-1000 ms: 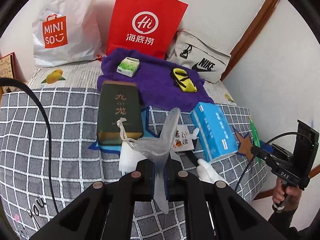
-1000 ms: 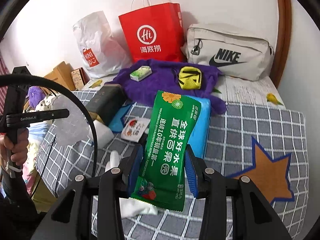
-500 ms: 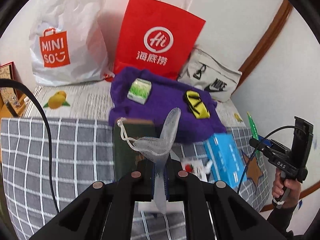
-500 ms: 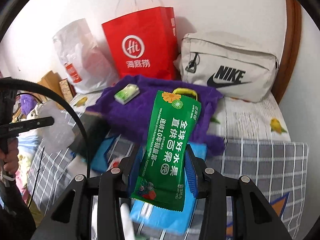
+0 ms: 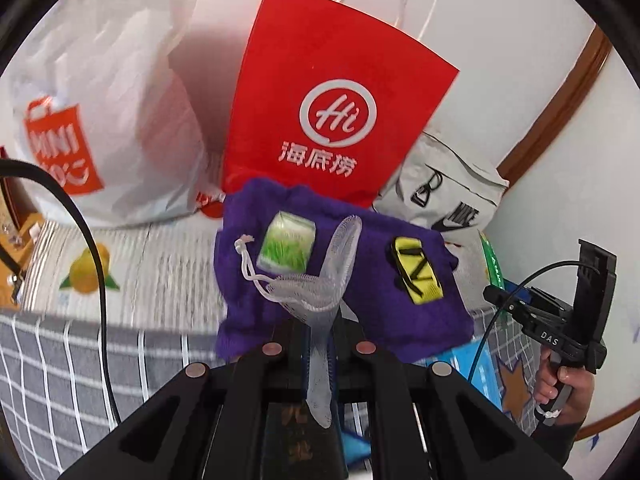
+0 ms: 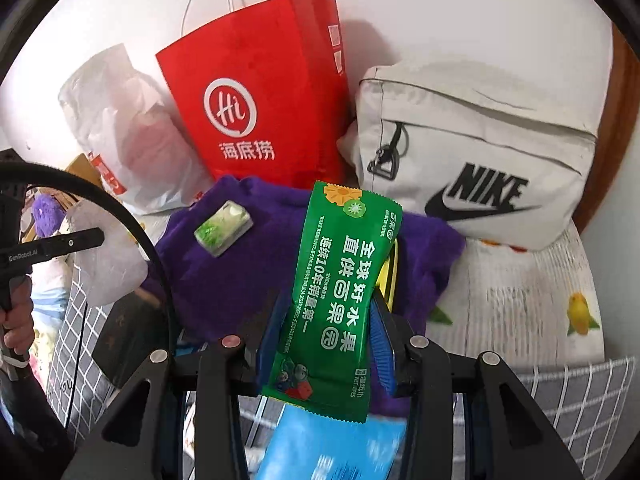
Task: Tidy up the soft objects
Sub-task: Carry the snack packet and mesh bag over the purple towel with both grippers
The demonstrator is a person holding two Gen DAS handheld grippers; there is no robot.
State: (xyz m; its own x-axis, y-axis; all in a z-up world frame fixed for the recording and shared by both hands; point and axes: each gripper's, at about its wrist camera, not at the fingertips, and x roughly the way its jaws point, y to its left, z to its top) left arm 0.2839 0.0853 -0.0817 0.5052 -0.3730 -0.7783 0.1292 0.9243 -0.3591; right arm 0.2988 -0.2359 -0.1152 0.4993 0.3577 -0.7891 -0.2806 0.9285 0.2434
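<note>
Left gripper clamped on mesh pouch, right gripper gripping green wipes packet lengthwise; red paper bag stands ahead at the bed's far edge, left gripper nearer

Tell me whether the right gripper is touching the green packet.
Touching. The right wrist view shows the right gripper with both blue pads pressed against the green packet.

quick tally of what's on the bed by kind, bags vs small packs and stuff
Bags: 3: red paper bag, white plastic bag, grey sling bag
Towels: 1: purple towel
Small items on the towel: 2: green tissue pack, yellow item
Total: 6
</note>
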